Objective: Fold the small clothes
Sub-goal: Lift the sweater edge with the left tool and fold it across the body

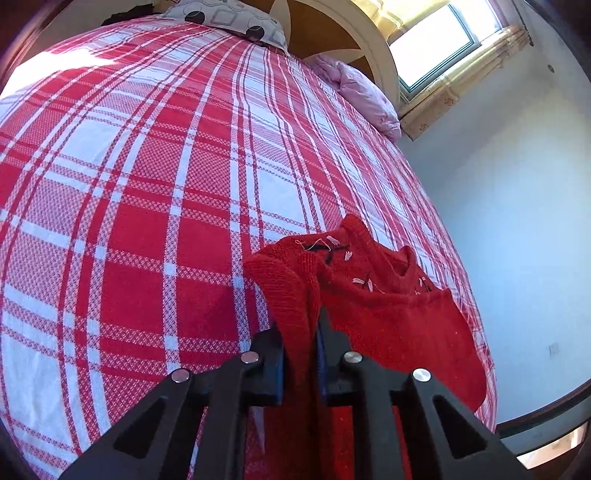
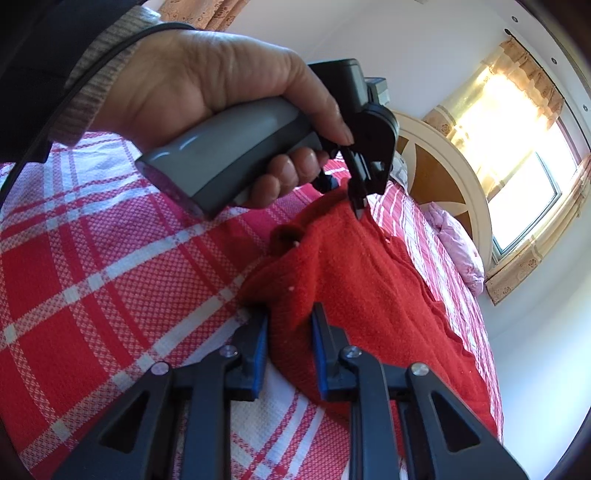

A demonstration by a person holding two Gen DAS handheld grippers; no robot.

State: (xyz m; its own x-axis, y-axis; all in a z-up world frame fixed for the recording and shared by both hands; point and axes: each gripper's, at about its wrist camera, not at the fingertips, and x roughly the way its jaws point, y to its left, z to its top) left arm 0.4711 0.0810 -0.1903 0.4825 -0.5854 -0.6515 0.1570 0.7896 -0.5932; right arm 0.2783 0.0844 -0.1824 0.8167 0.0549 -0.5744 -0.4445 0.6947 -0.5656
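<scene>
A small red knitted sweater (image 1: pixel 388 314) lies bunched on the plaid bed, inside out, with loose thread ends showing near its neck. In the left wrist view my left gripper (image 1: pixel 300 332) is shut on a fold of the sweater, and red knit fills the narrow gap between its blue pads. The right wrist view shows the same sweater (image 2: pixel 369 288) with my right gripper (image 2: pixel 290 328) shut on its near edge. Further up, a person's hand (image 2: pixel 221 85) holds the left gripper (image 2: pixel 357 210), whose tips pinch the sweater's far edge.
The bed has a red and white plaid sheet (image 1: pixel 147 184). A patterned pillow (image 1: pixel 229 18) and a pink quilt (image 1: pixel 365 96) lie by the round headboard (image 1: pixel 332 33). The bed's right edge drops beside a pale wall under a window (image 1: pixel 443 44).
</scene>
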